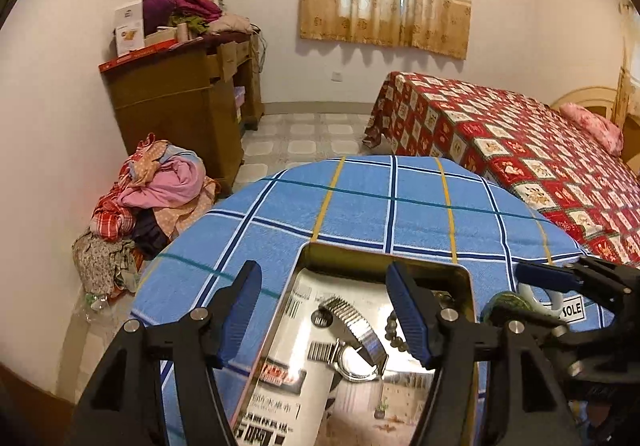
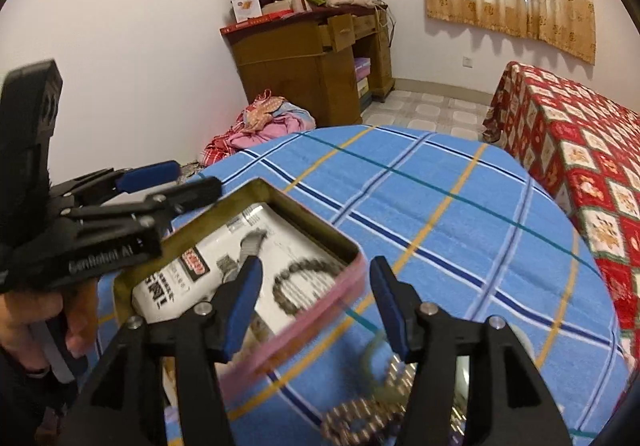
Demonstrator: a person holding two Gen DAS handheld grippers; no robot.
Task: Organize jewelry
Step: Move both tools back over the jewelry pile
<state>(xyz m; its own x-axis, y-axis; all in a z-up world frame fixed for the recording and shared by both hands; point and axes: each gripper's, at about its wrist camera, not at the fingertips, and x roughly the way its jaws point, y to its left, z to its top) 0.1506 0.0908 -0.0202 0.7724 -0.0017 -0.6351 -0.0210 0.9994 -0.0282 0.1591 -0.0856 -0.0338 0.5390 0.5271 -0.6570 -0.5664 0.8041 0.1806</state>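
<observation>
Right wrist view: loose jewelry pile [image 2: 372, 406] on worktop [image 2: 460, 205], just below right hand-held gripper [image 2: 316, 310], released | tin [image 2: 320, 232] lies to its left | left hand-held gripper [image 1: 324, 310] released over tin, farther from pile.

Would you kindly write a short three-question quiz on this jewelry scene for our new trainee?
1. True or false: the metal-band watch lies inside the tin box.
2. Which item shares the box with it? A) dark bead bracelet B) gold ring C) hair comb
3. Fill in: the jaws of the right gripper are ____, above the silver chain on the blue plaid cloth.

Key: 1 true; 2 A; 3 open.
</observation>
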